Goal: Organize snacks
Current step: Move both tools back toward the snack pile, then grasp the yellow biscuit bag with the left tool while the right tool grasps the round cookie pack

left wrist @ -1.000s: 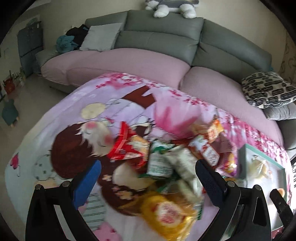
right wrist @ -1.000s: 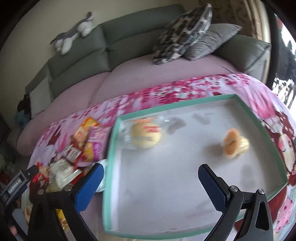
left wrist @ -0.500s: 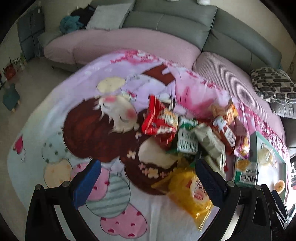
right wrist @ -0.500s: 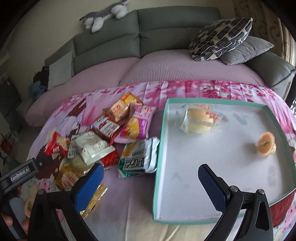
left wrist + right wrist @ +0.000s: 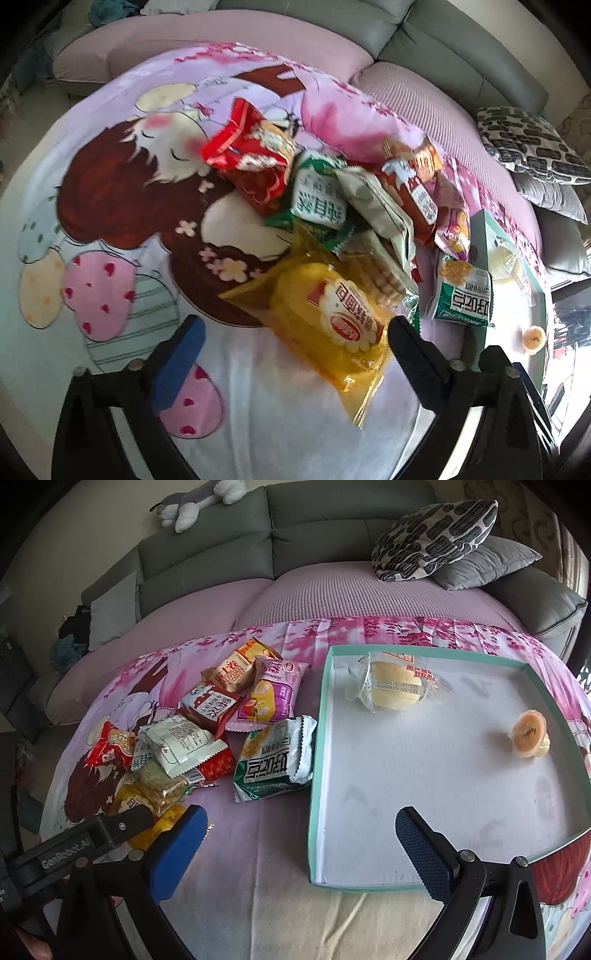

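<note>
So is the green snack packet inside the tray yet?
No, the green packet lies on the blanket just outside the tray's left wall; only a wrapped bun and a jelly cup are inside.

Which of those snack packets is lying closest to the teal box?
The green-and-white crinkly packet: it lies right beside the left wall of the teal-rimmed box, while the purple packet and the others sit farther left in the pile.

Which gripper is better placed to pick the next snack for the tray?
Left. The left gripper is open right over the yellow packet; the right gripper hangs open at the tray edge.
</note>
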Motion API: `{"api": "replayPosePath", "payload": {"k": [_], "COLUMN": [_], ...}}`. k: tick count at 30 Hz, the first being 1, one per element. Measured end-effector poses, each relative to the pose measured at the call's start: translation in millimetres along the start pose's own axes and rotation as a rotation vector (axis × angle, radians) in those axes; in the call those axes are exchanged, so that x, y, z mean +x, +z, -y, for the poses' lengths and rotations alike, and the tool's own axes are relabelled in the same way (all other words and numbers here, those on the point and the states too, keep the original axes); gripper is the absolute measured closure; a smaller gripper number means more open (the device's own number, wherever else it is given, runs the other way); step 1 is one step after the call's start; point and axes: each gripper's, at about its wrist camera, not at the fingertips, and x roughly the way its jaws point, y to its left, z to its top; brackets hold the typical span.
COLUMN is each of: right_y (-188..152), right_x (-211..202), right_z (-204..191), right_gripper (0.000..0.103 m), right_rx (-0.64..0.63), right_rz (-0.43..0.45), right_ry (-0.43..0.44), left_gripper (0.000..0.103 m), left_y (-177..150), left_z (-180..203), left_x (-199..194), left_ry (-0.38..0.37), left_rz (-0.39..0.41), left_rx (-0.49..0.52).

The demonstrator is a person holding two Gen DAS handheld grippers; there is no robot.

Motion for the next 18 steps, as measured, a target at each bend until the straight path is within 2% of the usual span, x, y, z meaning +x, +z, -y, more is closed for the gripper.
{"api": "replayPosePath", "payload": {"k": [4,10,11,18], "right_y": [0,0,0,0], "right_x": [1,5,5,7], "right_z": [2,2,2,3], "right_gripper": [0.0,0.0,0.0,0.0], "right_rx": [0.006,0.007,0.007,0.012], "right_rz": [-0.002,-0.014,-0.015,-0.019], "right_ry": [0.0,-0.004,-0.005,-0.011], "left_gripper": [0.029,0.031,0.039,0.049], "left_y": [0,3,4,5], "left_z": [3,4,4,-11], "left_x": [3,12,11,5], "left_ry": [-0.076,-0.122,-0.125,-0.169], "left_rz": [-0.009,-0.02,-0.017,-0.01], "left_rx": [-0.017,-0.052,-0.056,-0.106]}}
